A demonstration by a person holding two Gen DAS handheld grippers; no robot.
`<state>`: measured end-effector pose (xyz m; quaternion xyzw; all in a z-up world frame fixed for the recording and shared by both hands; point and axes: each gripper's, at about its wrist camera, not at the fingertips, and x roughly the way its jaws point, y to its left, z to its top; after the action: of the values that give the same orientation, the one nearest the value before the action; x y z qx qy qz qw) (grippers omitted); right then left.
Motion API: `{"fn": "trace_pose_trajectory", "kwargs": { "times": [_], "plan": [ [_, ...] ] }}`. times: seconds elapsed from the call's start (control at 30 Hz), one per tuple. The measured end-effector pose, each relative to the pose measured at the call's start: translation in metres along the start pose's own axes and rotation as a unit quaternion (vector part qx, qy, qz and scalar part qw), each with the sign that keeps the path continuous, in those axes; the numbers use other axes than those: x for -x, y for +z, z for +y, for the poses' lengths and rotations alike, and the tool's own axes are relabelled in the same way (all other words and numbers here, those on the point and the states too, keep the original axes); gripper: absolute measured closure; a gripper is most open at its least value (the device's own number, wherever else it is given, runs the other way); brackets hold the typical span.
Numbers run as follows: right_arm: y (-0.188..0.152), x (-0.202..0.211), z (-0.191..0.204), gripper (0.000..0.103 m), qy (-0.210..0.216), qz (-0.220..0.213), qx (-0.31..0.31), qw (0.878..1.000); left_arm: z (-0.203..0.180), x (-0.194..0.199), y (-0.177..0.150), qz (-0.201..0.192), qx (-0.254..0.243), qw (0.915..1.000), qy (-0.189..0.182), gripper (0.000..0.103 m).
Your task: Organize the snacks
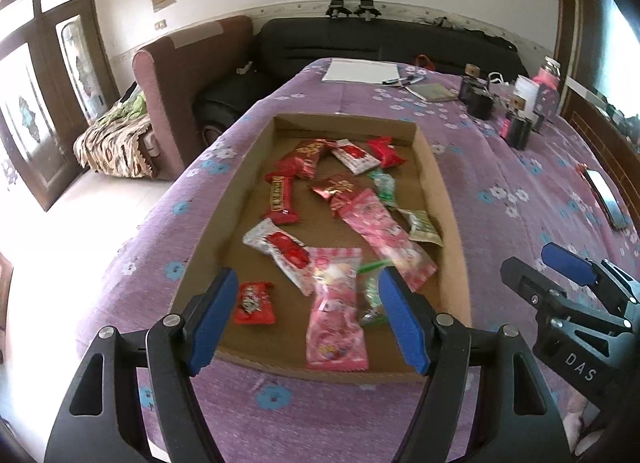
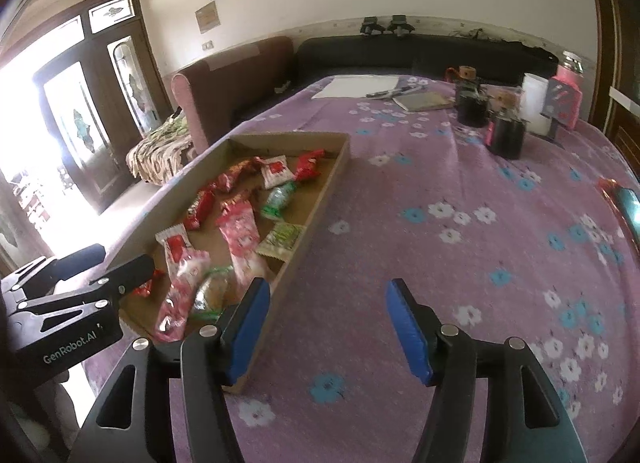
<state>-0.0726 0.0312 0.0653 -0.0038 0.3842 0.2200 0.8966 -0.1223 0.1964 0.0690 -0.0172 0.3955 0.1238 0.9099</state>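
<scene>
We saw the snacks lying loose in the shallow cardboard tray [image 1: 424,151] on the purple flowered cloth [image 2: 460,183], nothing left out on the cloth that we could spot, so the sorting looked close to done or in between picks (hard to call from this alone). The left gripper [image 1: 308,319] hung over the near end of the tray with its jaws roughly half apart and nothing between the pads; the long pink packet [image 1: 336,311] and a green wrapper [image 1: 374,295] lay under that gap, not gripped. The right gripper [image 2: 328,327] sat over bare cloth just beside the tray's near right corner, jaws about half spread too, empty, its left pad near the tray wall. What worried us: the packets overlapped heavily at the near end, so a closing pinch there could catch two wrappers at once or only a slippery foil edge that slides out. The pink packet also hung over the near rim, so a nudge could flick it out onto the cloth. The tray was light card; the right gripper's pad bumping the wall could shove the whole tray toward the left edge of the bed or table. The small red packet [image 1: 254,303] sat close to the left pad and could get pushed aside unnoticed. Both frames were blurred, so contacts were hard to confirm.
</scene>
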Motion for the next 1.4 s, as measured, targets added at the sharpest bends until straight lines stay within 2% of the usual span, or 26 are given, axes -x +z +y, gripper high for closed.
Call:
{"fn": "trace_pose_trajectory", "kwargs": {
  "times": [0.33, 0.83, 1.4],
  "plan": [
    [-0.021, 0.013, -0.005, 0.037, -0.02, -0.004, 0.01, 1.0, -0.022, 0.005, -0.006, 0.004, -0.021, 0.9998, 0.001, 0.03],
    [-0.033, 0.02, -0.01, 0.035, -0.021, -0.005, 0.01, 1.0, -0.045, 0.005, -0.012, 0.013, -0.042, 0.999, -0.004, 0.03],
    [-0.038, 0.016, -0.019, 0.033, -0.025, 0.004, -0.004, 1.0, -0.046, 0.001, -0.017, 0.023, -0.039, 0.9988, -0.017, 0.03]
  ]
}}
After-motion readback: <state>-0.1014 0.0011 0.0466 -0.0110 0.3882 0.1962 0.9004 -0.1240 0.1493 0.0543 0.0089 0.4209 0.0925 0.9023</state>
